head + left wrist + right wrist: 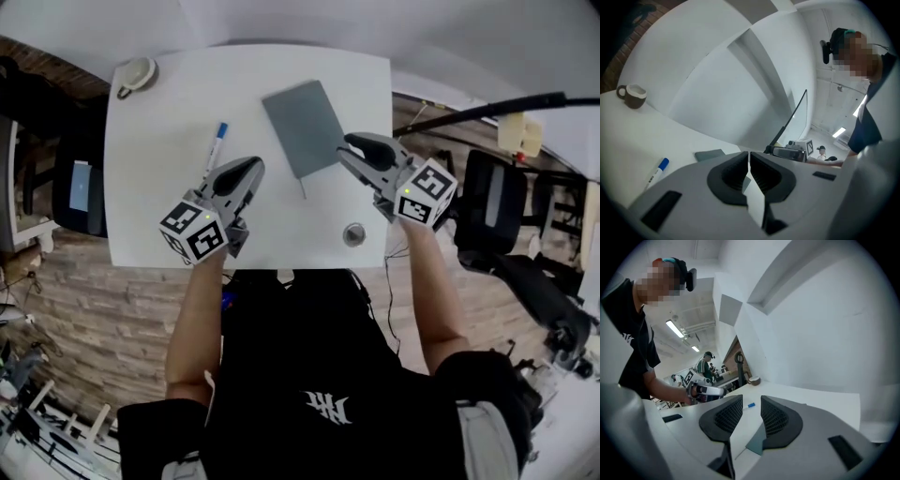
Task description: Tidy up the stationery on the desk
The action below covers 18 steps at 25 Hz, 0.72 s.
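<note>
The flat grey notebook [302, 127] lies on the white desk [159, 216], in the far middle part. Its long side runs away from you and leans a little to your left, so it sits crooked to the desk edge.

Your right gripper [351, 147] is at the book's right edge. Its jaws are apart and pinch nothing. Only a grey corner of the book shows low between them. I think you are about to pick the book up. To do it well, slide one jaw under the edge and keep the other on top. Close only when the cover is well in between. A flat book is hard to get under, so go low and slow.

The white pen with a blue cap [216, 146] lies just left of the book. Its long line also runs away from you, with the cap at the far end. Your left gripper [251, 169] is near the pen's near end, with its jaws shut tight and holding nothing. Open them before you reach, and grip across the pen.

The brown mug [137, 74] sits far off at the back left corner.
</note>
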Motion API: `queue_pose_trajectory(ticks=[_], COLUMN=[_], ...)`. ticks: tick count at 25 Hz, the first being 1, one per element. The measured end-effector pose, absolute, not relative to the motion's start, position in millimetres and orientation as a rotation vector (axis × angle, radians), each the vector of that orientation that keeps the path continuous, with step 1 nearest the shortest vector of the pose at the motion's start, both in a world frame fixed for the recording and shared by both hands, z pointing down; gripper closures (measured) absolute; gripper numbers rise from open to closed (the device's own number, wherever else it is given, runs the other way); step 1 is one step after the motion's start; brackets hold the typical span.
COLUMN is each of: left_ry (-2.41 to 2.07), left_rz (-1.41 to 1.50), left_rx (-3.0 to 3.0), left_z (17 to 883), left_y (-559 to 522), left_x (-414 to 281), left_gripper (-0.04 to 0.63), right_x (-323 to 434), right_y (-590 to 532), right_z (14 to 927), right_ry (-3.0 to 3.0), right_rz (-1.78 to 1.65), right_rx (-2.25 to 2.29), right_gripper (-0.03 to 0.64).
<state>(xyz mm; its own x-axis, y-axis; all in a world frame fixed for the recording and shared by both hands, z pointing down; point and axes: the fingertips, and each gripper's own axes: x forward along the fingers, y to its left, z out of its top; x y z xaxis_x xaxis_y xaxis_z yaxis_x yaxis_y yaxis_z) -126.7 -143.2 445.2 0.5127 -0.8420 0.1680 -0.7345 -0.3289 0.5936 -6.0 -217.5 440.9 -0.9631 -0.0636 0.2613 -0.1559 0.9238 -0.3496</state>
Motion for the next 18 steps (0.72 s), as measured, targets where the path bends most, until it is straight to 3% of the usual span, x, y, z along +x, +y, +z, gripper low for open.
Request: queue_pose_trajectory(ticks=[18], left_ry=[-1.386], left_rz=[-0.040], left_rx=[1.781], left_z=[566], left_y=[-198], left_x=[-114], left_gripper=[0.486], right_x=[4], right_y=[-281], right_z=[573], right_ry=[-2.495], right_rz=[0.748], right_rx=[0.191], right_gripper=[0.491])
